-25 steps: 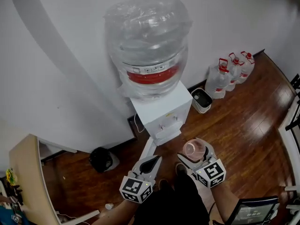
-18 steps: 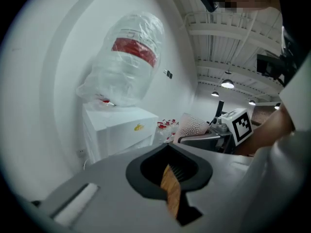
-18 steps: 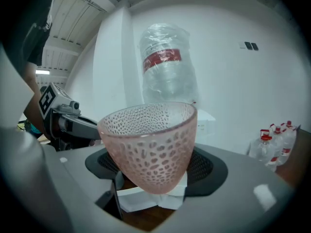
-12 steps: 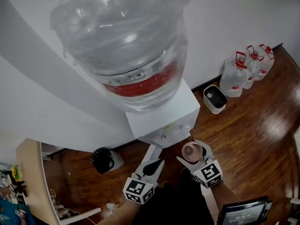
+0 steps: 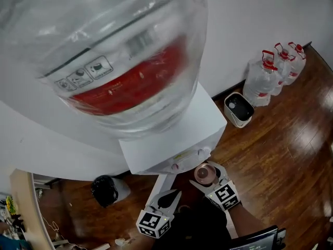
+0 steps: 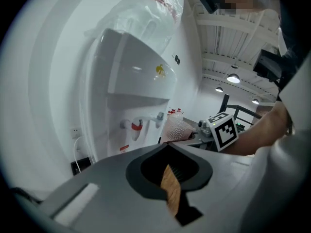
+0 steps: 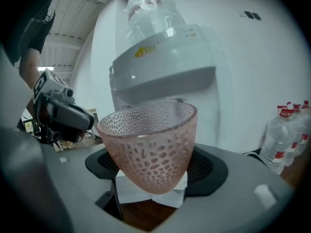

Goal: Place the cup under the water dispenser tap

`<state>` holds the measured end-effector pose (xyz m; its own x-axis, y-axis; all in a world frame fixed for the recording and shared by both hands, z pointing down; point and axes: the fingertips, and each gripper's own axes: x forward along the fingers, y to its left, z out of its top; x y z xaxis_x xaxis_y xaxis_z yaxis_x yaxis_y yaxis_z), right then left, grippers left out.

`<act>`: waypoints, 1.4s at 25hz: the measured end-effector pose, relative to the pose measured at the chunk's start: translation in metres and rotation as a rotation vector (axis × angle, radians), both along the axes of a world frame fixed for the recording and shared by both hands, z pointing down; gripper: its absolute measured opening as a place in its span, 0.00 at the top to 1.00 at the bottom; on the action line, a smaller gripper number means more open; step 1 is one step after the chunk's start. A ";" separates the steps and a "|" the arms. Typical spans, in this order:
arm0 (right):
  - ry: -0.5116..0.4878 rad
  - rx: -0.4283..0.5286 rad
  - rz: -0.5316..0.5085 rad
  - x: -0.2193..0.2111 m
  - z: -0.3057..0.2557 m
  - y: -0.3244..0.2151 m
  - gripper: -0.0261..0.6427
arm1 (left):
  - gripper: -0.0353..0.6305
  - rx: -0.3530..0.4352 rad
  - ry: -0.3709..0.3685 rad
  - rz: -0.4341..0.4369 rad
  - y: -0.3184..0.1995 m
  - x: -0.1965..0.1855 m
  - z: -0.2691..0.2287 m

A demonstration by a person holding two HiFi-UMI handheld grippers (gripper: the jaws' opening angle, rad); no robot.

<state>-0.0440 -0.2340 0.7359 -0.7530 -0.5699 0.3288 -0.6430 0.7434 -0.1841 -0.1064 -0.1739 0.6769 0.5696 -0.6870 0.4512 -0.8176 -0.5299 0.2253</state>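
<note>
Cup [image 7: 150, 144]: translucent pink, dimpled all over.
Water dispenser [image 5: 200, 129]: white casing, smooth, faintly glossy.
Bottle [image 5: 104, 46]: clear glossy plastic.
Floor [image 5: 270, 150]: dark wood boards, polished sheen.

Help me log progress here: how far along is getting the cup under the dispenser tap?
Done: the cup is picked up, clamped upright in the right gripper. In hand: it hangs in front of the water dispenser, not yet under the taps. Left: slide it beneath a tap, set it down, release. The left gripper is shut and empty.
</note>
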 end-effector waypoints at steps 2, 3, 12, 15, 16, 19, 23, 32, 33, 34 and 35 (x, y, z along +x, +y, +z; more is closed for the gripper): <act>0.010 0.008 0.031 0.001 0.028 -0.018 0.40 | 0.95 0.014 -0.004 0.006 -0.014 -0.002 0.017; 0.015 0.008 0.047 0.001 0.040 -0.025 0.40 | 0.95 0.019 -0.002 0.004 -0.021 -0.005 0.026; 0.045 0.016 0.060 -0.012 0.129 -0.059 0.40 | 0.95 0.029 -0.038 0.083 -0.039 0.002 0.096; 0.031 0.018 0.071 -0.012 0.140 -0.073 0.40 | 0.95 0.089 0.018 0.070 -0.046 0.013 0.087; 0.032 0.014 0.070 -0.014 0.143 -0.075 0.40 | 0.95 0.102 0.030 0.071 -0.047 0.015 0.084; 0.041 0.006 0.071 -0.017 0.150 -0.077 0.40 | 0.95 0.104 0.030 0.097 -0.047 0.021 0.086; 0.056 -0.001 0.077 -0.017 0.155 -0.078 0.40 | 0.95 0.130 -0.013 0.149 -0.041 0.023 0.086; 0.047 -0.057 0.134 -0.005 0.166 -0.086 0.40 | 0.95 0.092 -0.023 0.215 -0.028 0.033 0.086; 0.048 -0.062 0.135 -0.005 0.169 -0.086 0.40 | 0.95 0.097 -0.022 0.215 -0.028 0.033 0.085; 0.047 -0.062 0.136 -0.005 0.171 -0.087 0.41 | 0.95 0.097 -0.024 0.211 -0.028 0.031 0.084; 0.044 -0.061 0.136 -0.006 0.172 -0.088 0.43 | 0.95 0.089 -0.029 0.206 -0.028 0.028 0.086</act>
<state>-0.0499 -0.3216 0.9079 -0.6541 -0.6438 0.3971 -0.7457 0.6370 -0.1954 -0.0786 -0.2021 0.7625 0.6896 -0.5953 0.4123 -0.6956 -0.7030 0.1484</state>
